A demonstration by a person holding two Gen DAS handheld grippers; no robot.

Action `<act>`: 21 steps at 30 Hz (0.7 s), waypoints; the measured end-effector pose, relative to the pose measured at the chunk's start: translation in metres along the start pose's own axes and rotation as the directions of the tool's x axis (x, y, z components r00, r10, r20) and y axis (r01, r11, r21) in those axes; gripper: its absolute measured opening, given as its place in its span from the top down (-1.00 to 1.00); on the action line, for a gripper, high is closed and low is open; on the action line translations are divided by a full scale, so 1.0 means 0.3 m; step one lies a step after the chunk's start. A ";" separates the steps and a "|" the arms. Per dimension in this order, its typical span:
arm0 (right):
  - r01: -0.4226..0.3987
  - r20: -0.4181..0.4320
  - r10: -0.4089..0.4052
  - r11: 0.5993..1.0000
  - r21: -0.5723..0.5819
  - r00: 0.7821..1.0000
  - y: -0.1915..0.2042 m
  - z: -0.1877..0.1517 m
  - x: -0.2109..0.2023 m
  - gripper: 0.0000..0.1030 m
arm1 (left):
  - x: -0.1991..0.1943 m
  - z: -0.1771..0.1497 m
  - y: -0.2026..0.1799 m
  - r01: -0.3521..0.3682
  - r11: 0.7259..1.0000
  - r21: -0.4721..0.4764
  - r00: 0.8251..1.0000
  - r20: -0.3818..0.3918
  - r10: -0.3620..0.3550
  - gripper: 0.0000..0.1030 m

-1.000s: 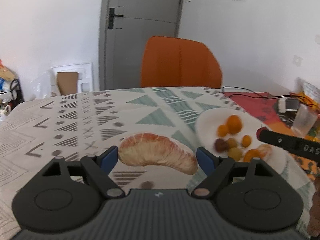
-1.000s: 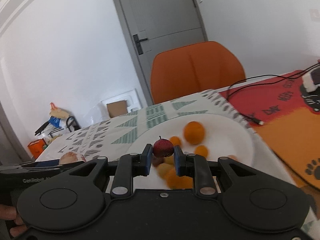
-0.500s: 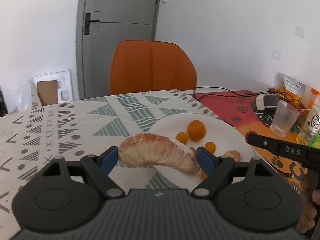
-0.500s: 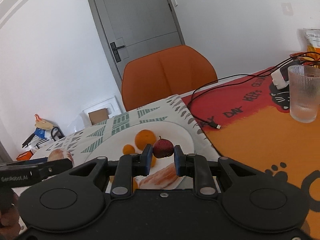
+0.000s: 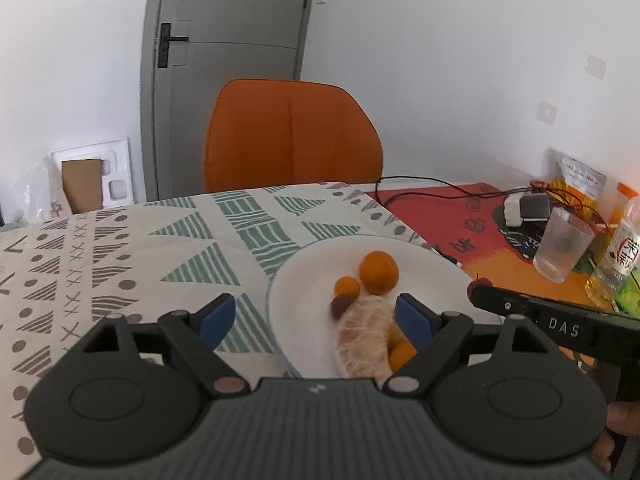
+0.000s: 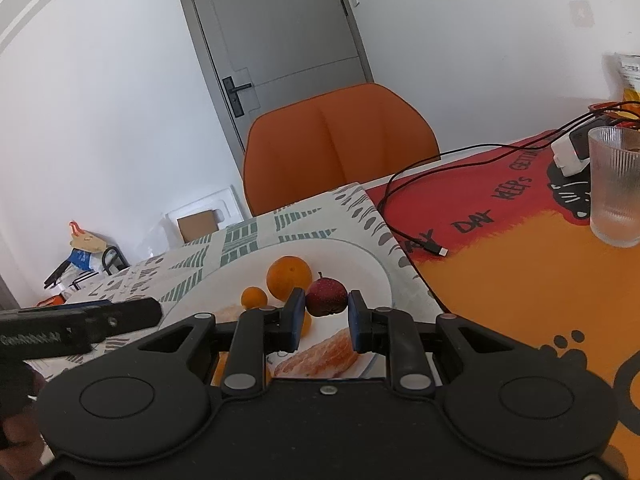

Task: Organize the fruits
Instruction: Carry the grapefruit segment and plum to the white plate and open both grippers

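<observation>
— White walls, a grey door [image 5: 228, 76] and an orange chair [image 5: 292, 136] stand behind the worktop [image 5: 120, 248]. What lies on it?

— A white plate [image 5: 304, 272] near its right edge, holding a large orange [image 5: 378, 272], a small one [image 5: 347, 286] and a pale, veined pomelo segment [image 5: 365, 336].

— The tools?

— The left tool [image 5: 316, 320] is opening its jaws over the plate, the segment just inside its right finger. The right tool [image 6: 325, 312] pinches a small dark-red apple-like fruit [image 6: 326, 297] above the plate.
</observation>
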State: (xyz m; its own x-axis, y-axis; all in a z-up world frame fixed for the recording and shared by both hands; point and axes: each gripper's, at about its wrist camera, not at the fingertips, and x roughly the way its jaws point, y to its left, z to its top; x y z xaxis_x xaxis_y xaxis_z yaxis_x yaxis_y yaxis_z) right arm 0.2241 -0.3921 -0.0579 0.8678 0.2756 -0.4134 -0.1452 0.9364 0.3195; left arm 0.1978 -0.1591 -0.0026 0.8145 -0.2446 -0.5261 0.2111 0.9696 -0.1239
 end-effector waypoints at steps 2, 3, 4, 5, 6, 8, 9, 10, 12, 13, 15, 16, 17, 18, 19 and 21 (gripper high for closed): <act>-0.001 -0.001 0.001 1.000 0.003 1.000 0.001 0.004 0.008 0.57 | -0.008 -0.005 0.016 -0.023 1.000 -0.002 1.000 0.000 0.023 -0.68; -0.003 0.001 0.003 1.000 0.002 1.000 0.004 0.006 0.013 0.50 | -0.010 -0.008 0.026 -0.030 1.000 -0.005 1.000 -0.004 0.030 -0.68; -0.004 0.008 0.004 1.000 -0.003 1.000 0.007 0.007 0.017 0.41 | -0.012 -0.010 0.035 -0.034 0.999 -0.009 0.999 -0.009 0.034 -0.68; 0.003 0.017 -0.002 1.000 -0.008 1.000 0.012 0.008 0.018 0.18 | -0.015 -0.012 0.044 -0.038 0.999 -0.015 0.999 -0.013 0.038 -0.68; 0.010 0.020 -0.010 1.000 -0.010 1.000 0.016 0.008 0.017 0.10 | -0.020 -0.014 0.054 -0.043 0.999 -0.020 0.999 -0.014 0.042 -0.68; 0.005 0.023 -0.005 1.000 -0.008 1.000 0.023 0.004 0.009 0.09 | -0.029 -0.019 0.070 -0.055 0.998 -0.025 0.998 -0.013 0.054 -0.69; 0.002 0.020 -0.002 1.000 -0.006 1.000 0.027 0.001 0.004 0.04 | -0.035 -0.022 0.078 -0.063 0.998 -0.025 0.998 -0.014 0.062 -0.71; 0.000 0.018 0.000 1.000 -0.004 1.000 0.030 -0.001 0.000 -0.01 | -0.040 -0.024 0.086 -0.068 0.997 -0.027 0.998 -0.014 0.068 -0.74; -0.002 0.021 0.002 1.000 -0.001 1.000 0.037 -0.008 -0.014 -0.18 | -0.054 -0.028 0.102 -0.077 0.996 -0.032 0.997 -0.015 0.077 -0.78; -0.003 0.024 0.003 1.000 0.001 1.000 0.041 -0.012 -0.023 -0.19 | -0.061 -0.030 0.109 -0.082 0.996 -0.034 0.997 -0.017 0.081 -0.80; -0.011 0.021 0.011 1.000 0.006 1.000 0.051 -0.016 -0.034 -0.19 | -0.080 -0.035 0.121 -0.089 0.995 -0.037 0.996 -0.015 0.088 -0.83; -0.019 0.018 0.019 1.000 0.005 1.000 0.060 -0.018 -0.041 -0.20 | -0.091 -0.036 0.129 -0.095 0.995 -0.041 0.995 -0.013 0.094 -0.85; -0.025 0.019 0.025 1.000 0.001 1.000 0.069 -0.019 -0.047 -0.23 | -0.104 -0.037 0.137 -0.099 0.994 -0.048 0.995 -0.008 0.099 -0.86; -0.030 0.020 0.030 1.000 -0.004 0.999 0.079 -0.021 -0.054 -0.31 | -0.118 -0.039 0.146 -0.103 0.993 -0.057 0.995 0.000 0.103 -0.87; -0.037 0.022 0.037 0.999 -0.010 0.999 0.091 -0.022 -0.062 -0.36 | -0.131 -0.040 0.156 -0.112 0.992 -0.065 0.994 0.004 0.112 -0.89; -0.050 0.023 0.051 0.999 -0.020 0.998 0.114 -0.024 -0.075 -0.46 | -0.160 -0.042 0.173 -0.133 0.988 -0.078 0.991 0.014 0.134 -0.94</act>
State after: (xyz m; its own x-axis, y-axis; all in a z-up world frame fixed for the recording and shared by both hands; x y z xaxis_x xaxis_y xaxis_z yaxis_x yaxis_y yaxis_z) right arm 0.1962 -0.3646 -0.0439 0.8702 0.3176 -0.3768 -0.1981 0.9256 0.3226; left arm 0.1629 -0.0968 0.0055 0.8427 -0.1125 -0.5265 0.0586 0.9913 -0.1180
